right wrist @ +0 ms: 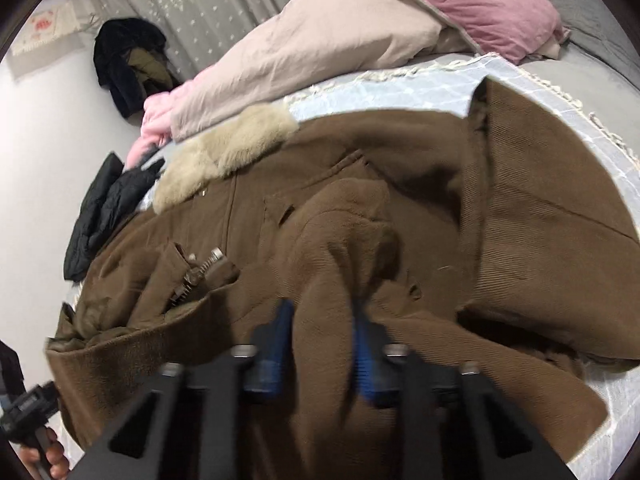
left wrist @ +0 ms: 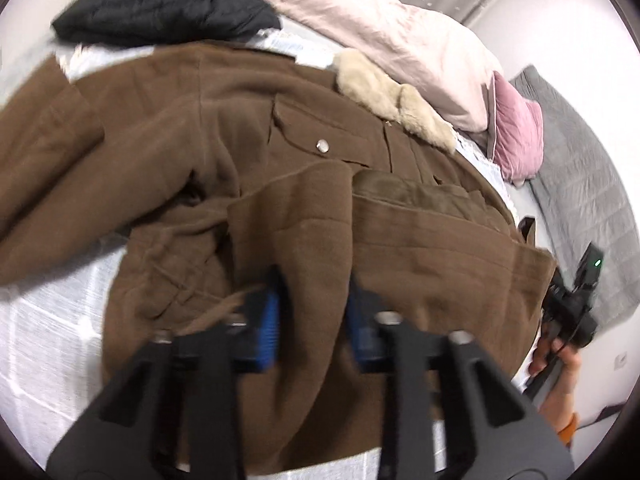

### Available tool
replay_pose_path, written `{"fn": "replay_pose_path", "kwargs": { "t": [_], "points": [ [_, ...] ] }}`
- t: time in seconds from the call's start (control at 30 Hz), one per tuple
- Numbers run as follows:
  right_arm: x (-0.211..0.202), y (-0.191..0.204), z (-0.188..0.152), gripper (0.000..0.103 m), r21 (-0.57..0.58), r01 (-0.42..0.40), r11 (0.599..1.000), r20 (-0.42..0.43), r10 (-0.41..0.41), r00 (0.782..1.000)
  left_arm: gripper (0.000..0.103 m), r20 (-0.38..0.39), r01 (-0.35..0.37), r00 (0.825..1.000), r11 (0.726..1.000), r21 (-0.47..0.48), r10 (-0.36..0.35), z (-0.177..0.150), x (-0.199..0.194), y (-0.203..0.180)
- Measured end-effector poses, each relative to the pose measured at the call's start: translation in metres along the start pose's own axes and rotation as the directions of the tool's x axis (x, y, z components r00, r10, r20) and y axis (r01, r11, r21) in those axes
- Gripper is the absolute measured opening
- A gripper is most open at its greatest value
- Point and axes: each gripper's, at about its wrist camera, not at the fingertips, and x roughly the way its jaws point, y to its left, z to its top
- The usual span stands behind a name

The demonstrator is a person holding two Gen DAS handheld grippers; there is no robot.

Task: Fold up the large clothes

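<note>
Brown coat (left wrist: 248, 128) spread across the bed (left wrist: 44, 320), over a pale checked bedspread (right wrist: 400, 84) with a fringed edge. Beige fur collar (left wrist: 384, 96) at the far side, next to a heap of pale pink bedding (left wrist: 400, 32). Silver snap button (left wrist: 322, 145) on a chest pocket flap. Metal zipper (right wrist: 200, 272) showing at the open front edge in the right wrist view.

Left tongs (left wrist: 312, 312) closed on a raised fold of the coat near its hem, blue pads (left wrist: 270, 320) pressing the cloth from both sides. Right tongs (right wrist: 322, 332) likewise clamped on a bunched ridge of brown fabric, one blue pad (right wrist: 366, 360) on each side of the pinch.

Black padded garment (left wrist: 160, 0) lying beyond the coat, touching its far edge. Dusty pink pillow (right wrist: 480, 4) against the pale bedding, grey quilt (left wrist: 580, 184) beside it. Dark clothes (right wrist: 128, 64) hanging by the grey star-patterned curtain (right wrist: 208, 4).

Right hand (left wrist: 556, 360) visible at the edge of the left wrist view, fingers around a black handle.
</note>
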Motion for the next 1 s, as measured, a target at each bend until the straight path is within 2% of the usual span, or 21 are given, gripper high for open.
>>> {"fn": "replay_pose_path", "kwargs": {
  "t": [0.03, 0.1, 0.17, 0.33, 0.5, 0.57, 0.63, 0.67, 0.7, 0.77, 0.83, 0.9, 0.93, 1.0],
  "points": [
    [-0.01, 0.0, 0.0, 0.008, -0.013, -0.001, 1.0, 0.02, 0.001, 1.0, 0.012, 0.014, -0.005, 1.0, 1.0, 0.015, 0.005, -0.001, -0.007, -0.003],
    [-0.027, 0.002, -0.003, 0.006, -0.044, 0.002, 0.999, 0.047, 0.0, 0.999, 0.009, 0.042, 0.005, 0.999, 0.999, 0.045, -0.007, -0.004, -0.027, -0.009],
    [-0.052, 0.003, -0.008, 0.005, -0.081, 0.008, 0.997, 0.081, -0.001, 0.997, 0.007, 0.07, 0.018, 0.997, 0.996, 0.082, -0.023, -0.012, -0.052, -0.014],
    [-0.121, -0.009, -0.03, 0.005, -0.117, 0.003, 0.993, 0.139, 0.014, 0.99, 0.006, 0.083, 0.053, 0.994, 0.986, 0.158, -0.067, -0.043, -0.107, -0.011],
    [-0.171, -0.031, -0.06, 0.005, -0.113, 0.0, 0.994, 0.124, 0.014, 0.992, 0.006, 0.056, 0.104, 0.992, 0.975, 0.196, -0.117, -0.076, -0.14, -0.005],
    [-0.183, -0.043, -0.074, 0.005, -0.102, 0.003, 0.995, 0.082, 0.006, 0.997, 0.006, 0.015, 0.102, 0.994, 0.967, 0.232, -0.108, -0.088, -0.141, -0.005],
    [-0.188, -0.055, -0.088, 0.005, -0.088, 0.0, 0.996, 0.03, 0.003, 1.0, 0.006, -0.041, 0.078, 0.997, 0.959, 0.274, -0.069, -0.101, -0.135, -0.004],
    [-0.189, -0.059, -0.094, 0.005, -0.084, -0.001, 0.996, 0.01, 0.001, 1.0, 0.007, -0.094, 0.068, 0.995, 0.954, 0.293, -0.042, -0.109, -0.127, -0.001],
    [-0.187, -0.064, -0.101, 0.005, -0.079, 0.004, 0.997, -0.027, -0.006, 1.0, 0.007, -0.134, 0.067, 0.991, 0.954, 0.293, -0.028, -0.114, -0.121, 0.004],
    [-0.178, -0.075, -0.112, 0.005, -0.056, 0.0, 0.998, -0.103, -0.006, 0.995, 0.007, -0.255, 0.04, 0.966, 0.956, 0.289, 0.037, -0.128, -0.097, 0.017],
    [-0.161, -0.085, -0.126, 0.005, -0.034, 0.004, 0.999, -0.204, -0.01, 0.979, 0.009, -0.335, 0.015, 0.937, 0.948, 0.318, 0.097, -0.145, -0.081, 0.025],
    [-0.145, -0.089, -0.139, 0.008, -0.05, 0.027, 0.998, -0.306, -0.041, 0.951, 0.012, -0.363, -0.028, 0.914, 0.921, 0.389, 0.181, -0.16, -0.075, 0.027],
    [-0.14, -0.091, -0.145, 0.01, -0.063, 0.044, 0.997, -0.362, -0.064, 0.93, 0.013, -0.367, -0.03, 0.909, 0.911, 0.412, 0.196, -0.164, -0.078, 0.027],
    [-0.142, -0.095, -0.147, 0.013, -0.072, 0.07, 0.995, -0.393, -0.093, 0.915, 0.024, -0.355, -0.027, 0.912, 0.896, 0.442, 0.203, -0.167, -0.092, 0.029]
  ]
}}
